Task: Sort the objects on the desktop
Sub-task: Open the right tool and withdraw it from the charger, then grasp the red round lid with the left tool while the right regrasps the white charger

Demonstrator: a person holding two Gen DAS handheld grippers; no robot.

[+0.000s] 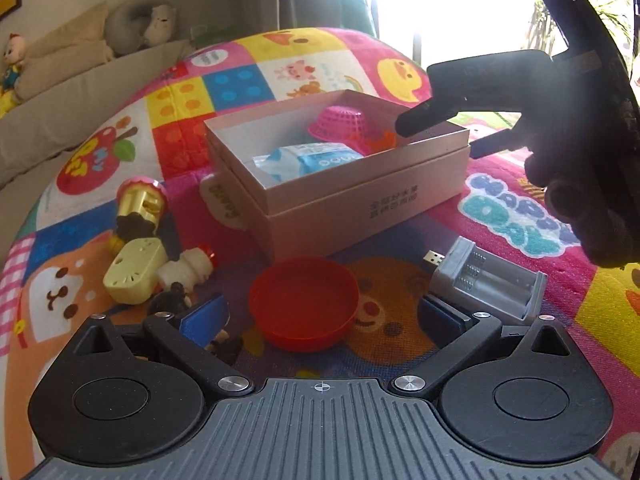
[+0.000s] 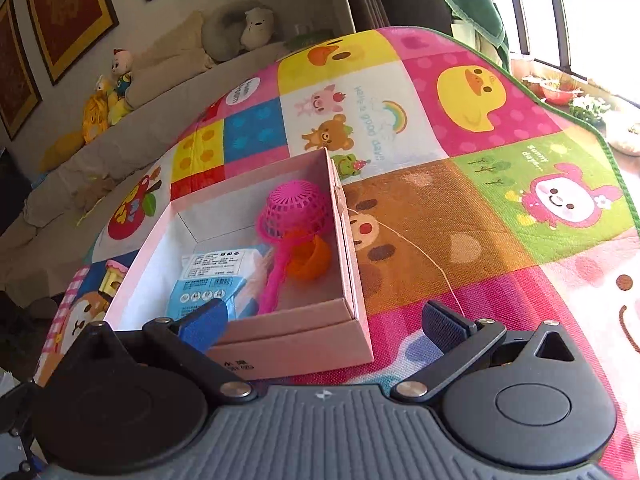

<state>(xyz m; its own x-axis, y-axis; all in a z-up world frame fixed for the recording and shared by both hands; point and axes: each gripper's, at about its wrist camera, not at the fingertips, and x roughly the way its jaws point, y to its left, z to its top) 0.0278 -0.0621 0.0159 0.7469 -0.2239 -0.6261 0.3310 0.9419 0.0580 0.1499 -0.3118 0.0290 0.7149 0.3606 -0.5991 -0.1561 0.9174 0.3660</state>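
Where box (image 2: 280, 344) sits, one basket (image 2: 294, 208), one pouch (image 2: 208, 280)

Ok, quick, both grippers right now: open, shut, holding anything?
Left gripper: open, nothing held; the red bowl lies between its fingers, untouched.
Right gripper: open wide, empty, at the pink box.

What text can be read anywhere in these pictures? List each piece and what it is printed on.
"Have a good day": white rainbow square of the play mat.
"Sunny Day...": green square of the mat, small and only roughly legible.
"HAPPY DAY": teal bubble letters on the mat, partly cut off.
Chinese characters on the pink box: too blurred to read.
Blue and white packet label: too small to read.
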